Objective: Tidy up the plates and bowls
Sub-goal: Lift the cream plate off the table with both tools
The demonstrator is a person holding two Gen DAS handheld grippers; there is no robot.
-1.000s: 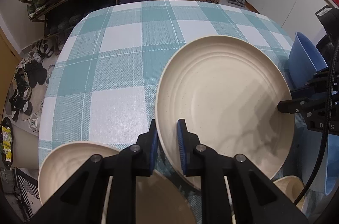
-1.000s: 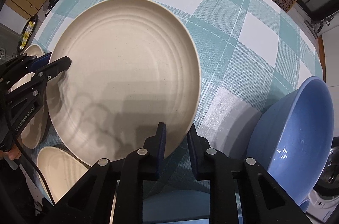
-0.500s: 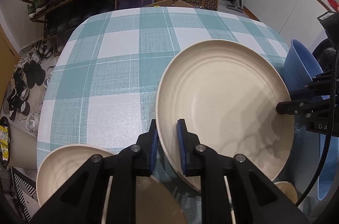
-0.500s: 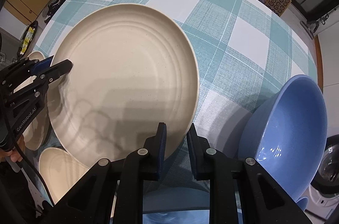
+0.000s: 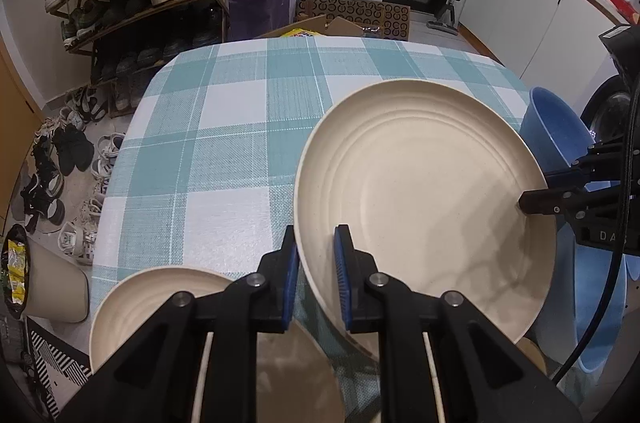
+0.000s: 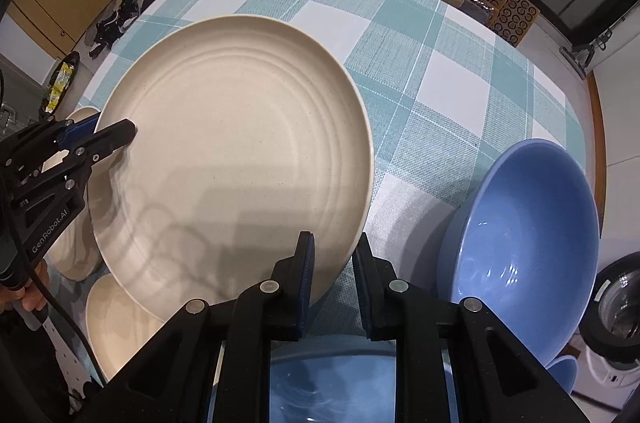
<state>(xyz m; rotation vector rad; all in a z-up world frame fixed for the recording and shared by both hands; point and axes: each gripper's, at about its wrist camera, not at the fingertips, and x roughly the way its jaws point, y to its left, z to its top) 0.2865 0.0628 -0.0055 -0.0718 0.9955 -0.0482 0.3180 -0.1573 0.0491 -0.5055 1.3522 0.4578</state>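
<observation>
The left claw [image 6: 114,133] reads "GenRobot.AI"; the right claw [image 5: 532,201] shows "DA".

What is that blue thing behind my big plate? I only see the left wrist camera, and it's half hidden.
Observer: A blue bowl, tilted, beside the big plate. The right wrist view shows its whole shiny inside, with nothing in it.
Child: Is there more blue stuff?
Observer: Yes, another blue dish lies directly below the right gripper.
Child: Is that gripper holding my plate too?
Observer: Yes. Its two fingers sit on either side of the rim, across the plate from the left gripper.
</observation>
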